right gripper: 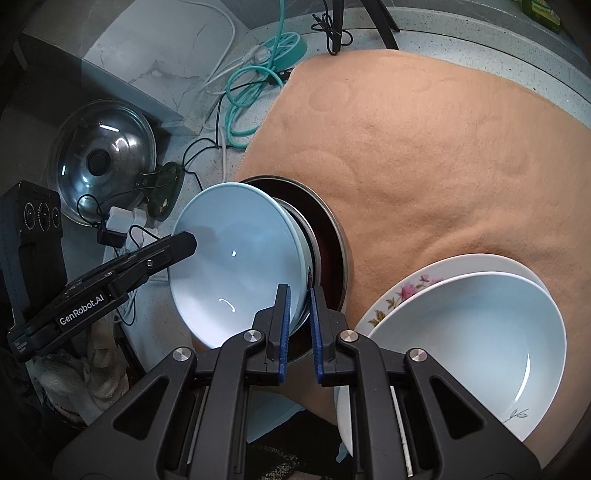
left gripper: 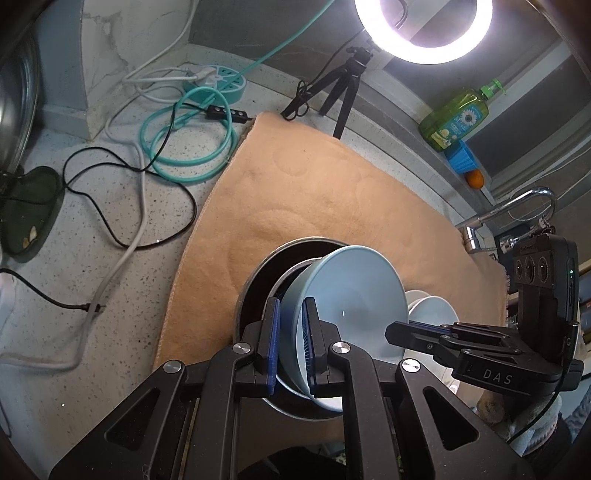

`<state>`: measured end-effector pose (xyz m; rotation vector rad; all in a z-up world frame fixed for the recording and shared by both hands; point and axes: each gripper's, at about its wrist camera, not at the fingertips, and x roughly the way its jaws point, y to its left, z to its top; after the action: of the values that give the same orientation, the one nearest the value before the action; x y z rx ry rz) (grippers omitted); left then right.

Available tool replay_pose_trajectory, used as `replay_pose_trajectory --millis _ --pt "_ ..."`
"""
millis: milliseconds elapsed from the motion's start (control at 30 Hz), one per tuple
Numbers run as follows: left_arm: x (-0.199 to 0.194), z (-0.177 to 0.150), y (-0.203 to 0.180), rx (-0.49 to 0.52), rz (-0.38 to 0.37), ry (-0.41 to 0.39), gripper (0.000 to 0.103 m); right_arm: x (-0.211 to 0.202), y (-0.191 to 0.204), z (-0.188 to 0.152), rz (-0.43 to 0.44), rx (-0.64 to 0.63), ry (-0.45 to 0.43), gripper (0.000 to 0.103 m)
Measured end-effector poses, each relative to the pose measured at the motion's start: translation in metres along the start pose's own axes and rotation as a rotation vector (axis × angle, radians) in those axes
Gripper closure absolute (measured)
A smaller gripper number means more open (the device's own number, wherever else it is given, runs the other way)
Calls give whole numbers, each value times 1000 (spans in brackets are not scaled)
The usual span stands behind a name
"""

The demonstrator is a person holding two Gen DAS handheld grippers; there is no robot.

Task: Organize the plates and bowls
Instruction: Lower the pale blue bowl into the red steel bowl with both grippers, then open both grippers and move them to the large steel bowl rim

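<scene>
The light blue bowl (left gripper: pixel 351 291) stands tilted on its edge inside a steel pot (left gripper: pixel 255 291), which sits on the tan mat (left gripper: pixel 295 192). My left gripper (left gripper: pixel 291 343) is clamped on the bowl's rim, one blue pad inside the wall and one outside. My right gripper (right gripper: pixel 300 328) pinches the opposite rim (right gripper: pixel 301 280) of the same bowl, though there I cannot tell whether the pot's edge is also caught between the pads. The bowl's foot and the pot's interior are hidden behind the bowl; the pot's near side is cut off by my fingers.

Count: one bowl held, one pot. Right of the pot on the mat, a second pale blue bowl (right gripper: pixel 476 339) rests in a floral plate (right gripper: pixel 402 291); the frame and my gripper cut off the stack's near edge.

Beyond the pot: one ring light (left gripper: pixel 424 29) on a tripod, one green soap bottle (left gripper: pixel 454 118), one tap (left gripper: pixel 517 206). Left of the pot: one glass lid (right gripper: pixel 103 151) and tangled cables (left gripper: pixel 184 147), too snarled to count.
</scene>
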<state>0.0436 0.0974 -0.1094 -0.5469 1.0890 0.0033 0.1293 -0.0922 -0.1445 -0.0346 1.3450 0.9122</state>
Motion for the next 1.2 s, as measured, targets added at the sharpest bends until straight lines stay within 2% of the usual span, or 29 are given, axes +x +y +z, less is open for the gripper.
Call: replay_pose_trajectory --millis 833,900,967,1000,1133,1200 --pt "10 -2 5 -6 11 23 92 2 8 1 -50 -55 -20 91" --pt "10 -2 5 -2 10 22 91 -2 8 1 -60 -60 -35 84" --pt "8 -3 4 3 13 17 91 -8 8 1 -64 -61 -55 63" --pt "6 -3 4 6 15 11 91 -11 7 1 -64 -61 -67 59" --pt "-3 -4 6 -1 15 -12 90 -24 3 0 -56 -52 -104 57" --pt "-7 -4 9 -13 11 -26 82 -30 0 -2 -56 -46 -129 55"
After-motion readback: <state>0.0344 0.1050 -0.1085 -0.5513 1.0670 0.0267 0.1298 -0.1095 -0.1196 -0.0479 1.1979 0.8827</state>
